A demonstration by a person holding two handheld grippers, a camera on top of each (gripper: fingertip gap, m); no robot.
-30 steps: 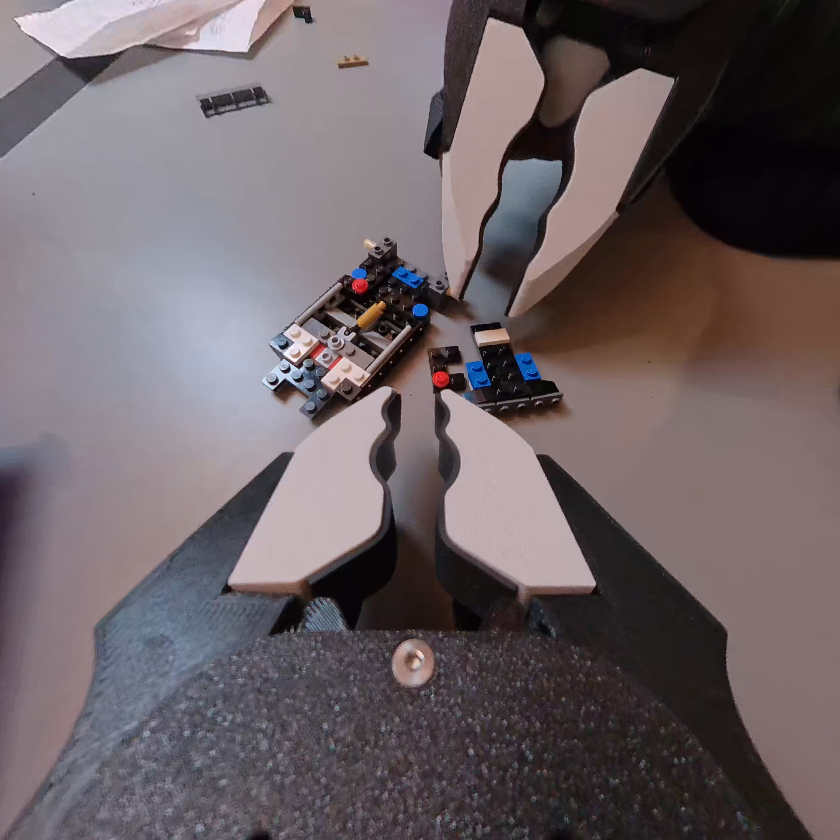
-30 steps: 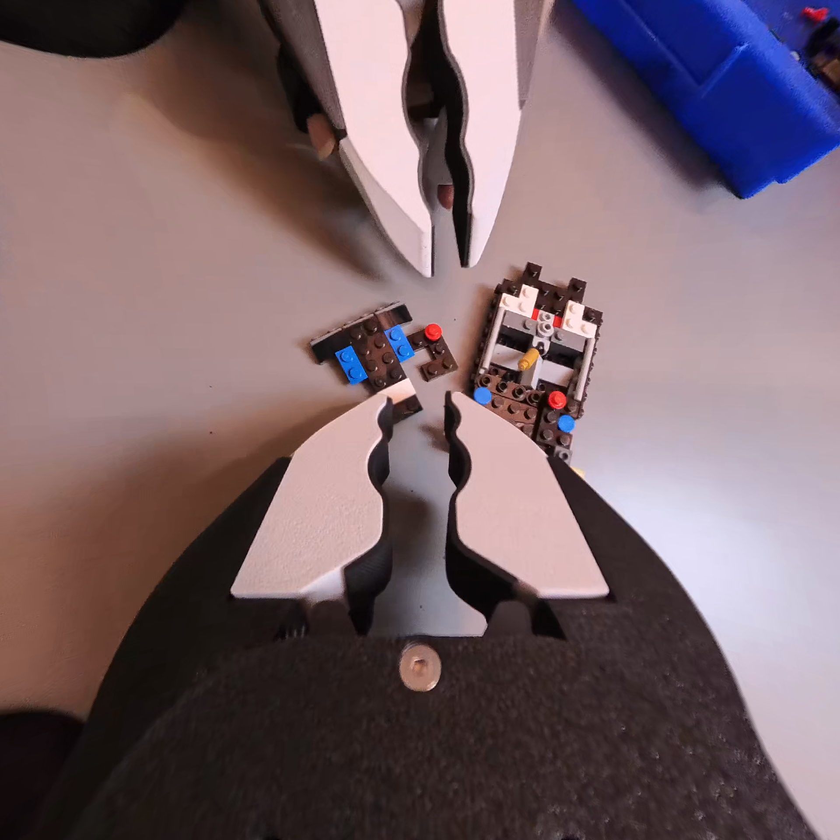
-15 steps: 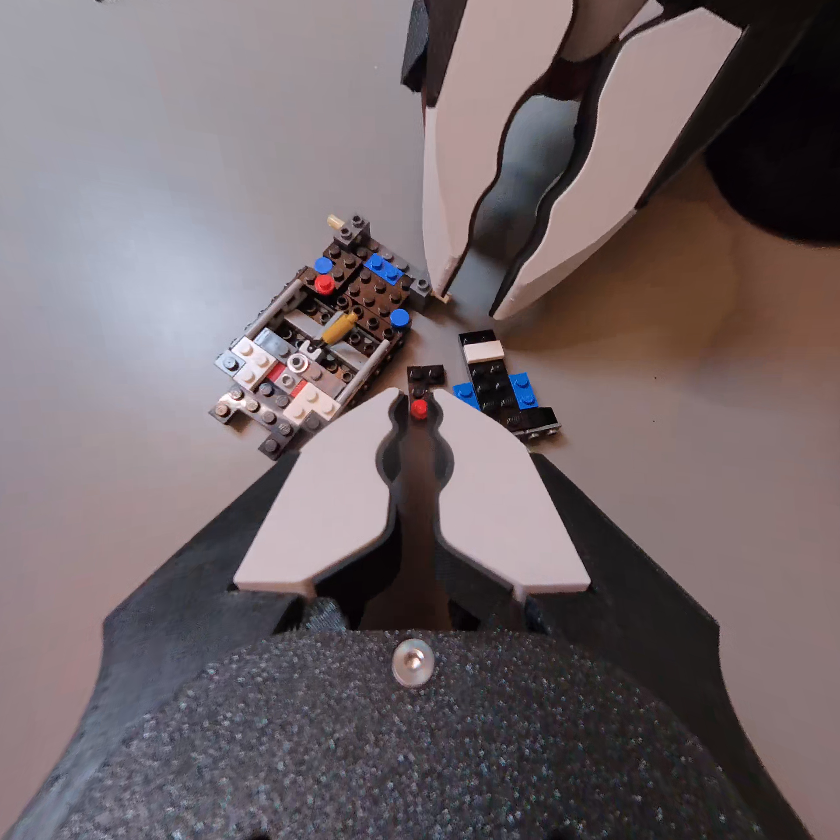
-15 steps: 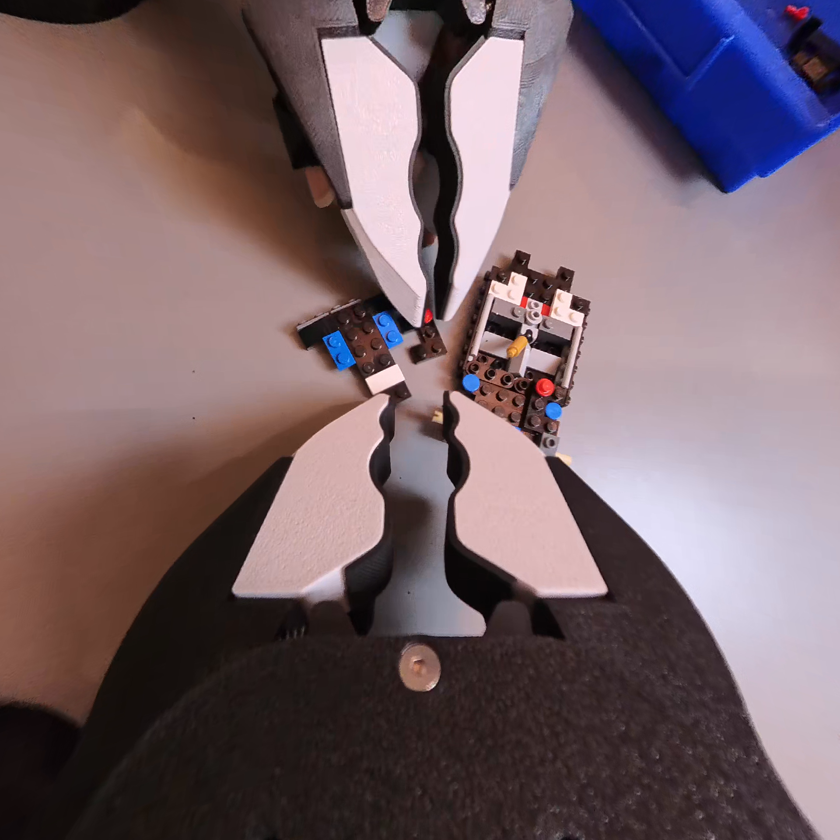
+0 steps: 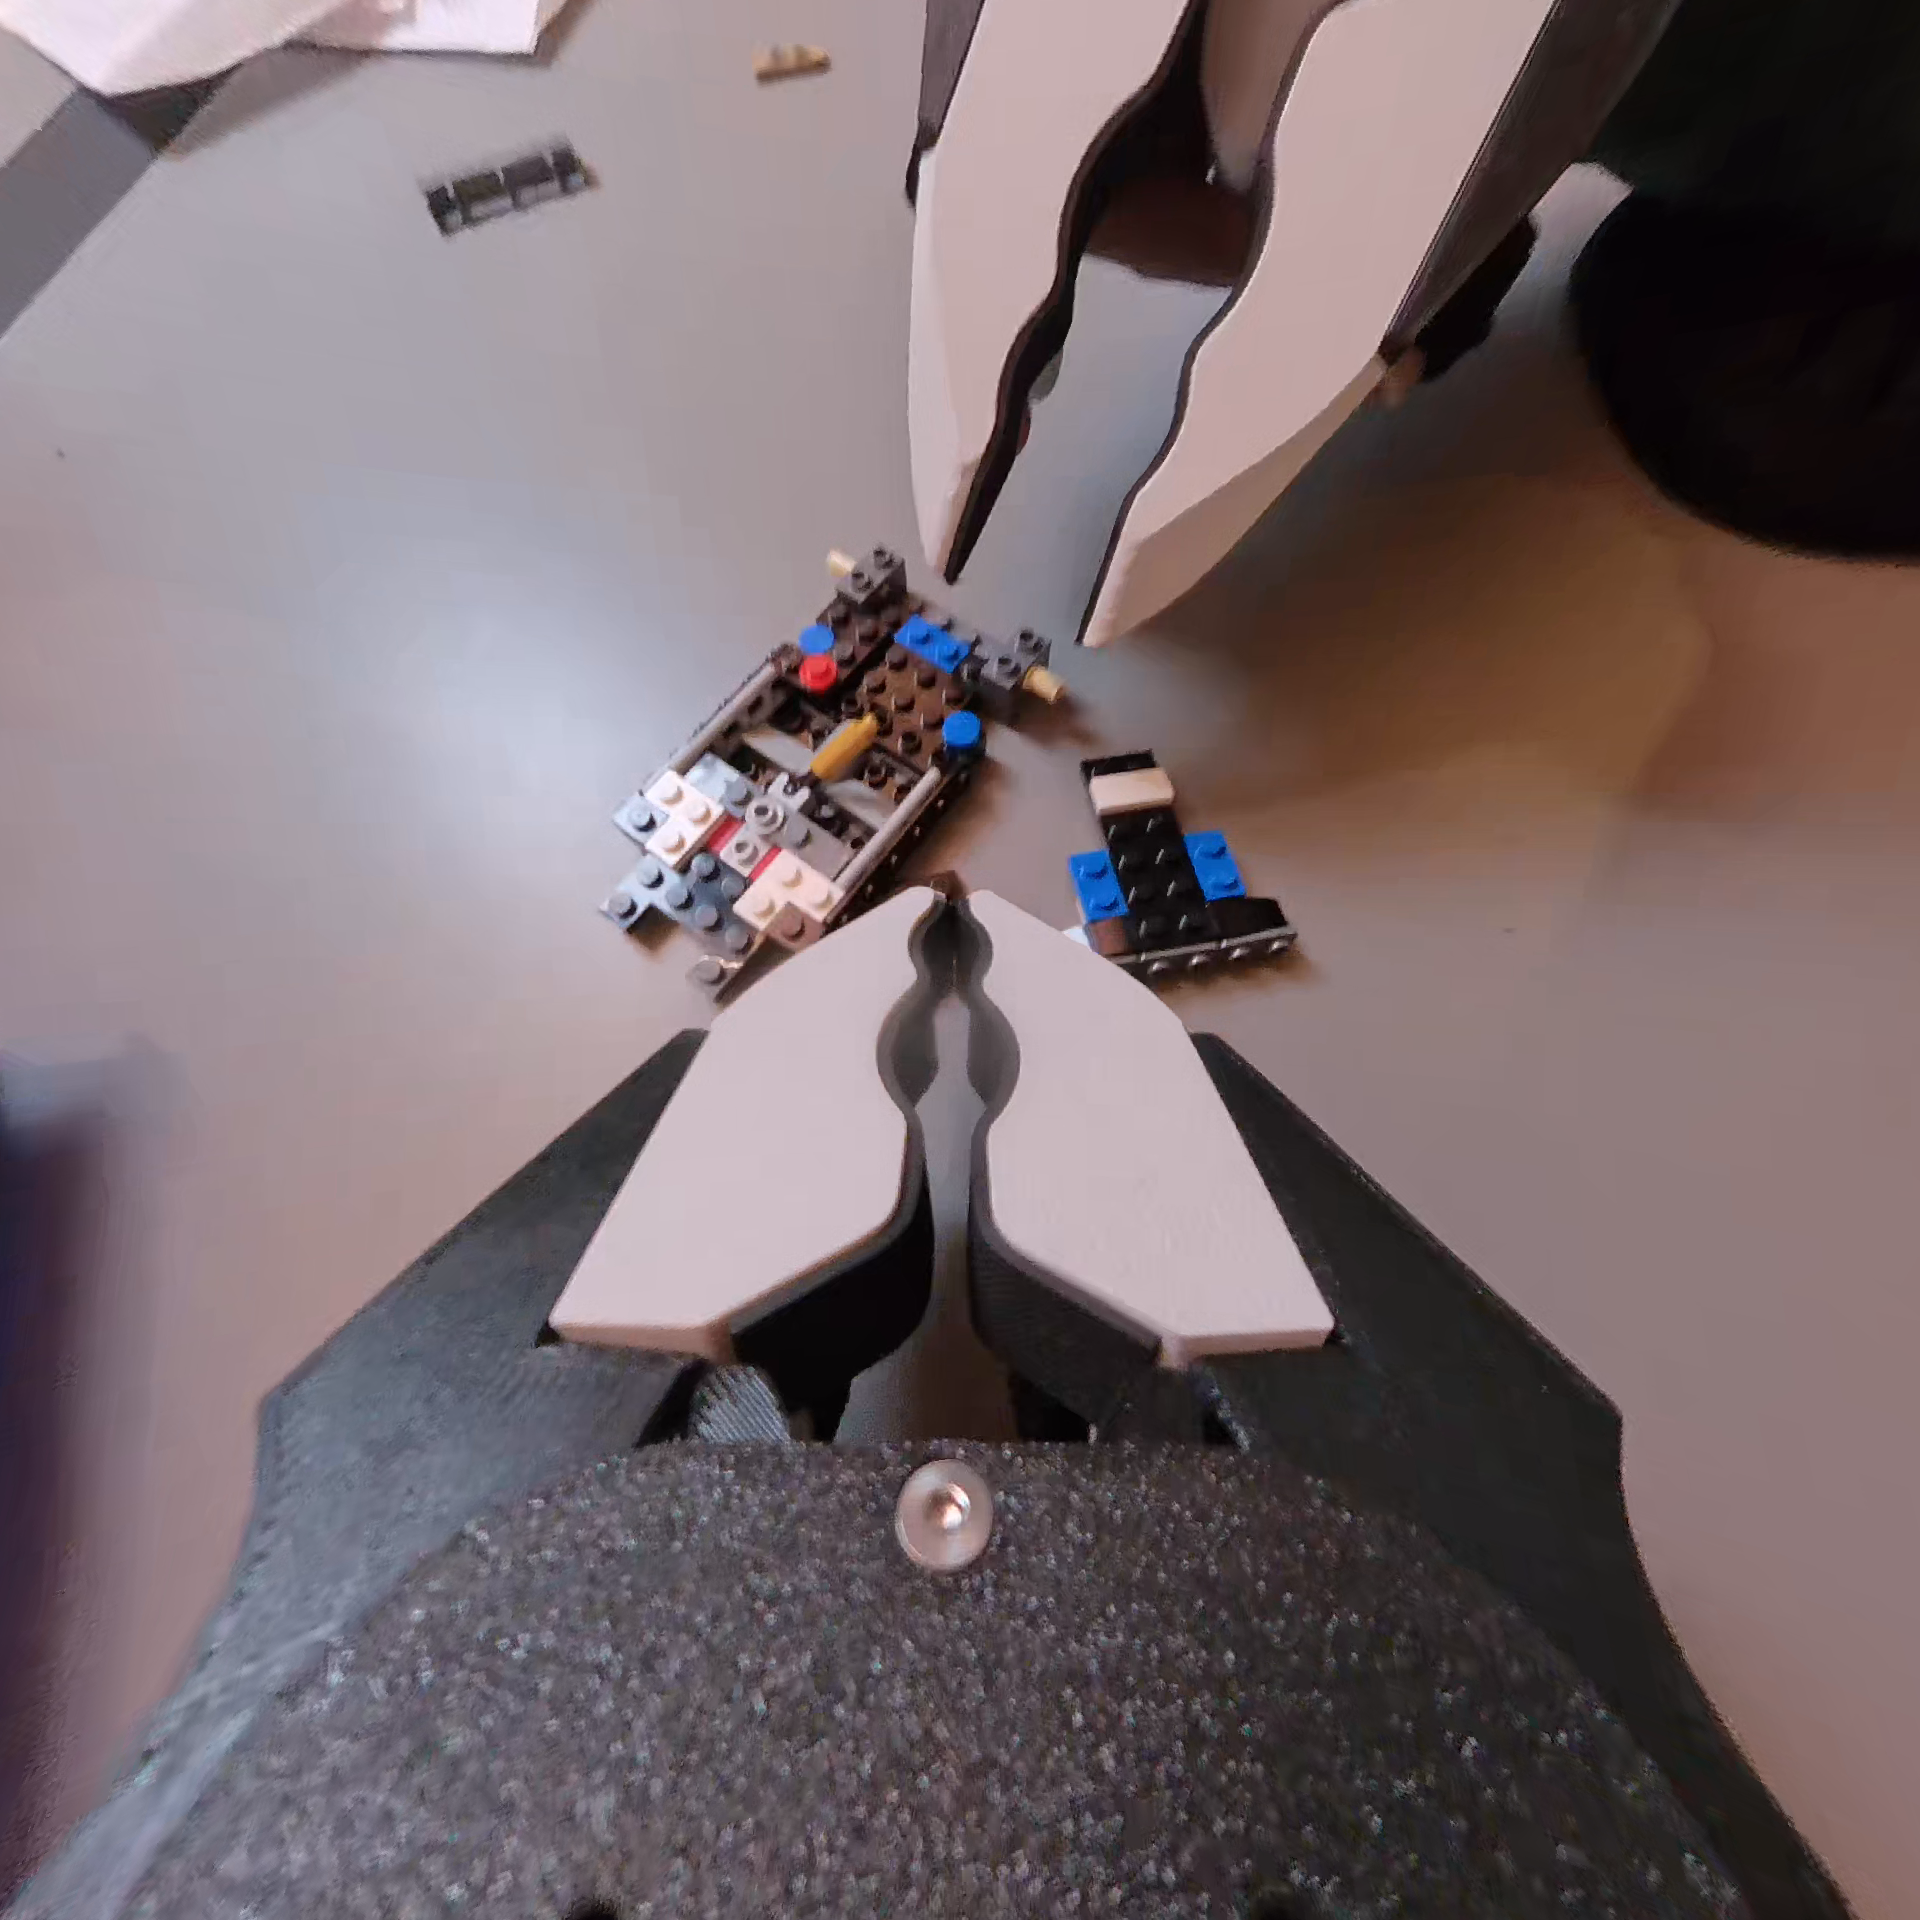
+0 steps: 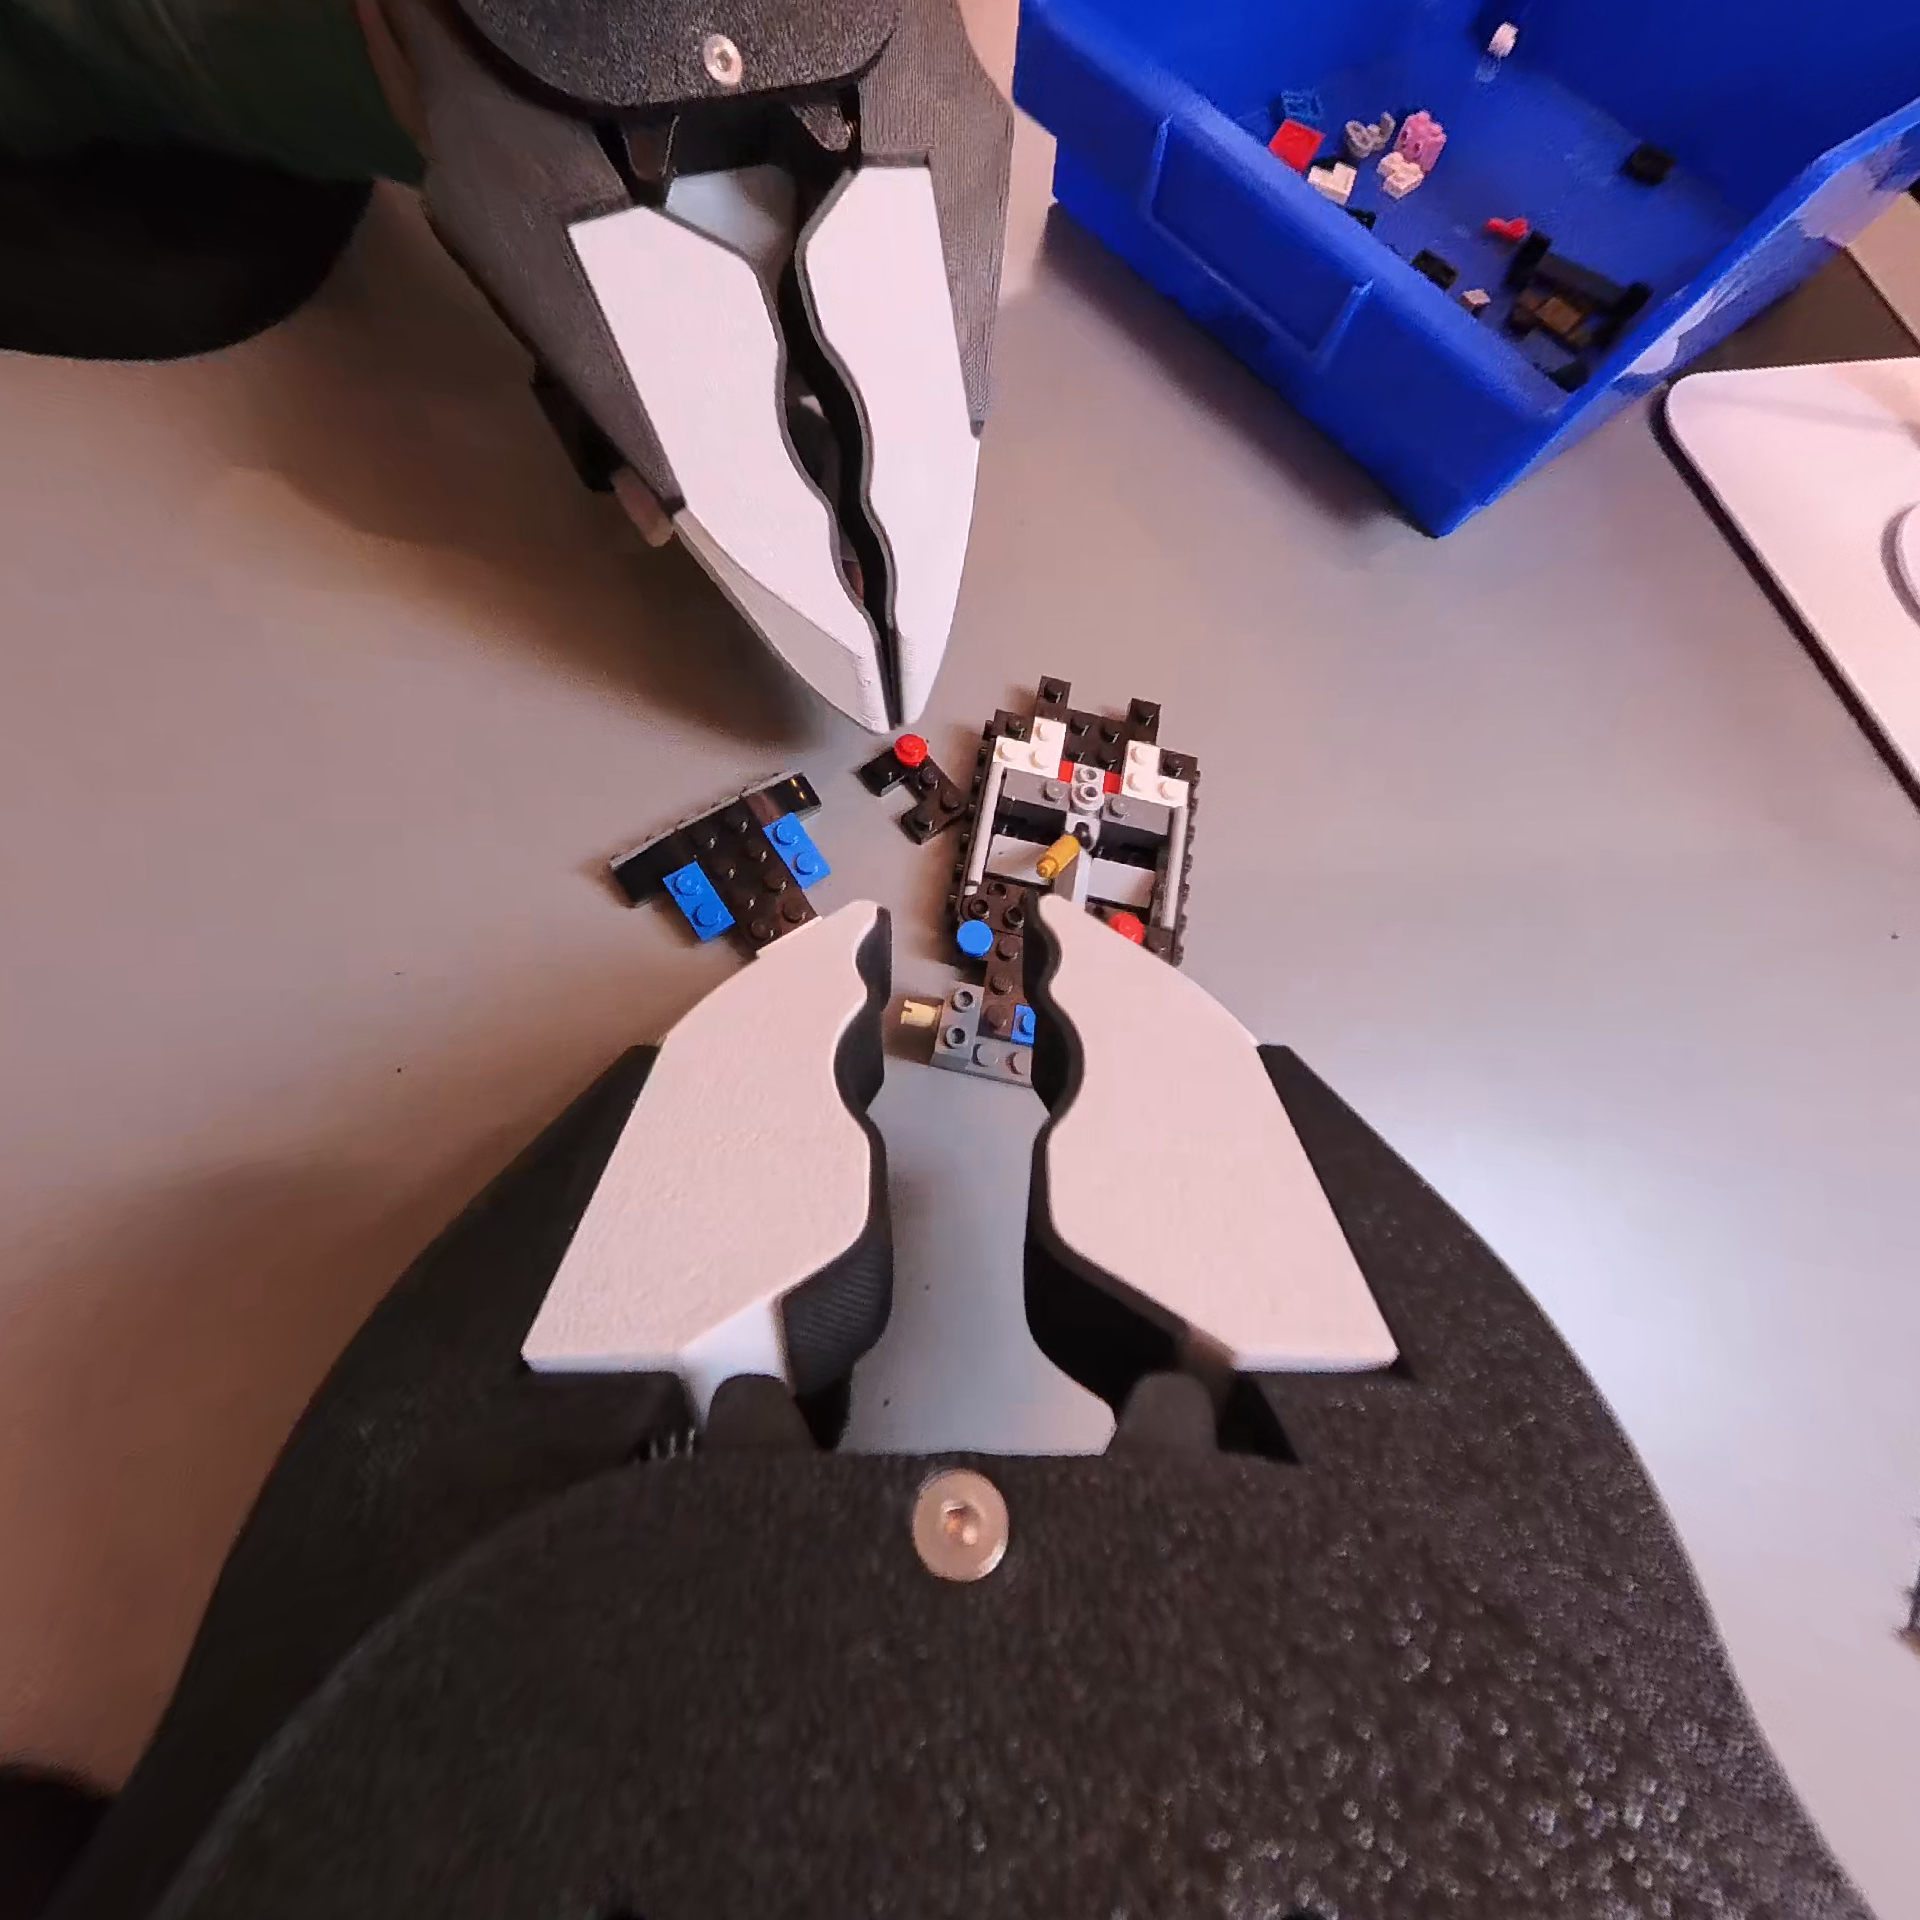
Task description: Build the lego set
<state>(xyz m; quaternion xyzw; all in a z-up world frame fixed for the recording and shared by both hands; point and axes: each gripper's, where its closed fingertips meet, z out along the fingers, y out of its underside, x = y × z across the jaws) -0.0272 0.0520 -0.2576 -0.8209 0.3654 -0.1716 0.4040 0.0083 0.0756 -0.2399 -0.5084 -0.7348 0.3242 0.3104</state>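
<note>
Left wrist view
- My left tool (image 5: 951,904): fingers closed tip to tip. A dark speck sits at the tips, and I cannot tell if it is pinched.
- Brick chassis (image 5: 810,769): flat on the grey tabletop (image 5: 312,520), just left of those tips. It has a studded top and thin side rails.
- Black-and-blue plate stack (image 5: 1164,873): just right of the tips, glossy and thin.
- Handling: I judge both light, rigid and slippery, with joints that pop apart. Hold them by the long side edges.

Right wrist view
- My right tool (image 6: 958,912): open, fingers either side of the chassis's grey near end.
- L-shaped black plate (image 6: 914,779): carries a red stud and lies at the left tool's tips.
- Blue bin (image 6: 1299,270): well apart, holding loose bricks.
</note>
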